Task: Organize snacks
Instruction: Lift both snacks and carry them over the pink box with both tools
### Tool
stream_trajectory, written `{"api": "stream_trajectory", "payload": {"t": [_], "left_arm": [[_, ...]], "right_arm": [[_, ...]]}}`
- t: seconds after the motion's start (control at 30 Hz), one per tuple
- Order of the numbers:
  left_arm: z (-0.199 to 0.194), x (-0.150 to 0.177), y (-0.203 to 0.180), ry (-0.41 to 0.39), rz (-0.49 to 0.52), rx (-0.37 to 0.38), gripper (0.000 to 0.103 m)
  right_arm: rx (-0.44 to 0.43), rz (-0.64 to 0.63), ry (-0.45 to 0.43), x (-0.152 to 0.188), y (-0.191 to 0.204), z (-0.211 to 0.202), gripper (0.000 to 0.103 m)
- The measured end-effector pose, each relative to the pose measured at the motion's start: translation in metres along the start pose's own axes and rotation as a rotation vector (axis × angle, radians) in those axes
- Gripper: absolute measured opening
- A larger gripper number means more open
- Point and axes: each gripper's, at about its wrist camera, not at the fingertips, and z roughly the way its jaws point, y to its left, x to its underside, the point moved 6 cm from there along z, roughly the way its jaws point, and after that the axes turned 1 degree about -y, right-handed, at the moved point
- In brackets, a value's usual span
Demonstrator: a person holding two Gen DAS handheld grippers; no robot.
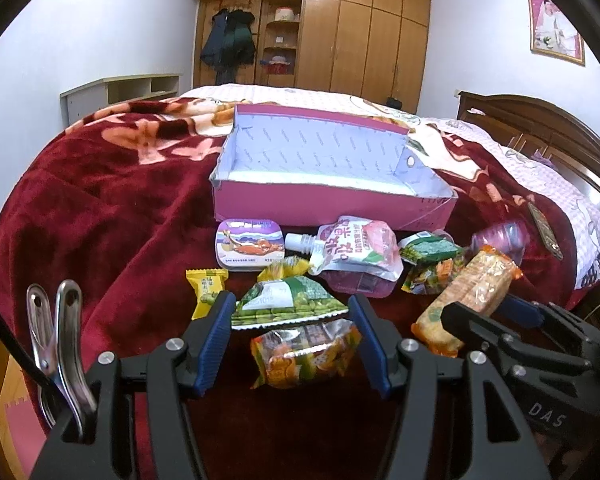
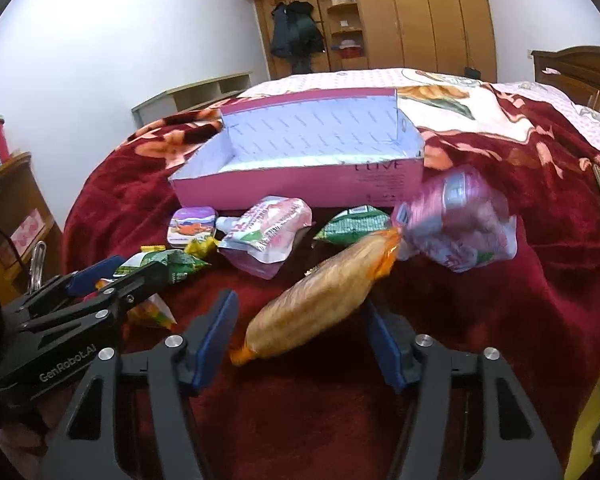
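Blue ribbed pads of the left gripper [image 1: 292,340] clamp a crinkly orange-green snack bag [image 1: 306,356], lifted in front of the pink box [image 1: 332,204], probably headed inside. Green pea packet [image 1: 290,300], rounded tin [image 1: 252,244] and spouted pouch [image 1: 356,252] lie on the plush red blanket [image 1: 100,208] before that box. Right wrist view: right gripper [image 2: 300,332] grips a long glossy cracker pack [image 2: 320,300] crosswise, raised short of the pink box [image 2: 300,188], which looks empty.
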Motion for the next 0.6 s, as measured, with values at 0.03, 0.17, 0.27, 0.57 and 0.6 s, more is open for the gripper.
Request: {"api": "stream_trajectory", "payload": {"t": [0.03,0.17,0.27,0.57,0.6], "left_arm": [[-0.001,0.0,0.0,-0.002,0.001,0.0,0.062],[-0.001,0.0,0.0,-0.002,0.001,-0.001,0.062],[0.0,0.0,0.0,0.005,-0.003,0.0,0.062],[-0.01,-0.007,0.002,-0.022,0.002,0.001,0.062],[-0.011,-0.009,0.002,-0.026,0.002,0.002,0.062]], "right_arm": [[0.003,-0.004,-0.002,0.0,0.0,0.0,0.064],[0.002,0.007,0.014,0.004,-0.004,0.003,0.064],[0.002,0.049,0.04,0.009,-0.013,0.009,0.053],[-0.019,0.023,-0.016,0.004,-0.009,-0.003,0.036],[-0.023,0.022,-0.023,0.002,-0.008,-0.004,0.035]]}}
